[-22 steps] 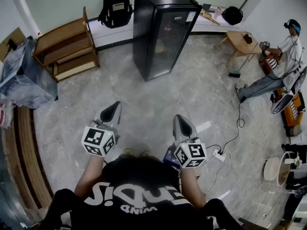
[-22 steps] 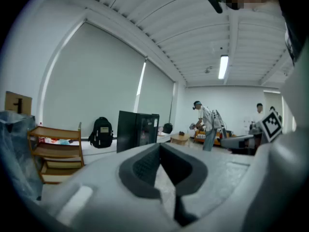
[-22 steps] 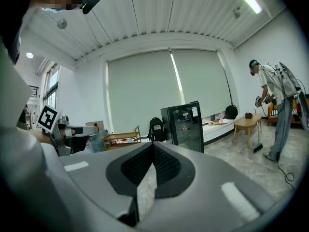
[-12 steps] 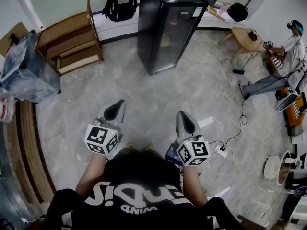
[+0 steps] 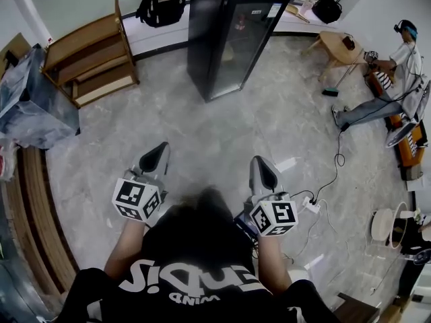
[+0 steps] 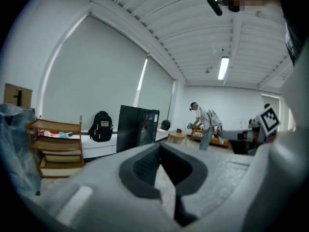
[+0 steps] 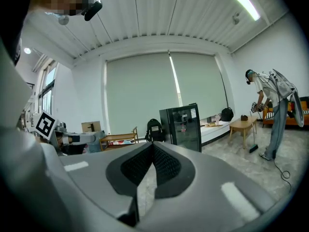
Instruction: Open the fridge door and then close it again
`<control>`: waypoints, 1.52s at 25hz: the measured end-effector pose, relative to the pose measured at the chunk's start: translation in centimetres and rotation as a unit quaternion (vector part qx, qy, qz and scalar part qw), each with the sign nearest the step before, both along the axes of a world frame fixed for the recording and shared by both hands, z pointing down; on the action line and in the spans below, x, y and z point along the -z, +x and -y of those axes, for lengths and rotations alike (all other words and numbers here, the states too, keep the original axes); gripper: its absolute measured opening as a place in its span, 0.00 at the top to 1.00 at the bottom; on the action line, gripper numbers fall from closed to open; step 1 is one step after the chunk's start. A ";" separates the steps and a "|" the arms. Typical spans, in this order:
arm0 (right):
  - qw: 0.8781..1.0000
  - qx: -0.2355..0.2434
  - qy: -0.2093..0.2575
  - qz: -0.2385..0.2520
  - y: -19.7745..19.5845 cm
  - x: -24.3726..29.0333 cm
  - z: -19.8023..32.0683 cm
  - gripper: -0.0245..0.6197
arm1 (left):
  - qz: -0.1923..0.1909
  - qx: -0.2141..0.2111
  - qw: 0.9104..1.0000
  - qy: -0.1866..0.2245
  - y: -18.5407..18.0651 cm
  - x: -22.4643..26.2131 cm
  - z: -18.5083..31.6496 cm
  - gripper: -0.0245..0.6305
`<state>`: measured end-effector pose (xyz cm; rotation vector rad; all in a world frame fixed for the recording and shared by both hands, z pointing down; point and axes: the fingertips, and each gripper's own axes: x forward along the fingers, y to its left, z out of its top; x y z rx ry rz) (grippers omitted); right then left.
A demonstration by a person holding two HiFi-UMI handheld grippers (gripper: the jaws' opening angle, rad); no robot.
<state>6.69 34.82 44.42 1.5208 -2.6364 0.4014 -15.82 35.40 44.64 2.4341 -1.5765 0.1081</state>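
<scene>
While the fridge door [image 5: 244, 46] stays shut and far off, left gripper [image 5: 153, 158] and right gripper [image 5: 263, 174] still keep fingers [image 6: 145, 166] pinched together on nothing, so opening hasn't started.

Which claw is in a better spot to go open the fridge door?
Probably the right claw: the fridge door faces more toward its side. Both it and the left claw are shut, empty and far off.
</scene>
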 end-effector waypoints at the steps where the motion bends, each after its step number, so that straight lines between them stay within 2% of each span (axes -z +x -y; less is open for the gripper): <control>1: 1.000 -0.004 0.000 0.000 -0.1 0.0 0.1 0.96 | 0.000 -0.002 1.000 -0.001 -0.2 -0.1 0.2 0.96; 10: 1.000 -0.022 0.002 -0.003 -1.0 -0.9 3.0 0.96 | -0.007 -0.019 1.000 0.014 -1.0 0.1 4.5 0.96; 20: 0.999 -0.028 0.013 -0.007 -1.4 -0.8 9.1 0.96 | -0.015 -0.029 0.999 0.019 -1.0 0.0 10.8 0.96; 38: 1.000 -0.013 0.011 -0.015 1.8 0.5 26.2 0.96 | -0.021 -0.008 1.000 0.018 1.6 1.2 27.9 0.96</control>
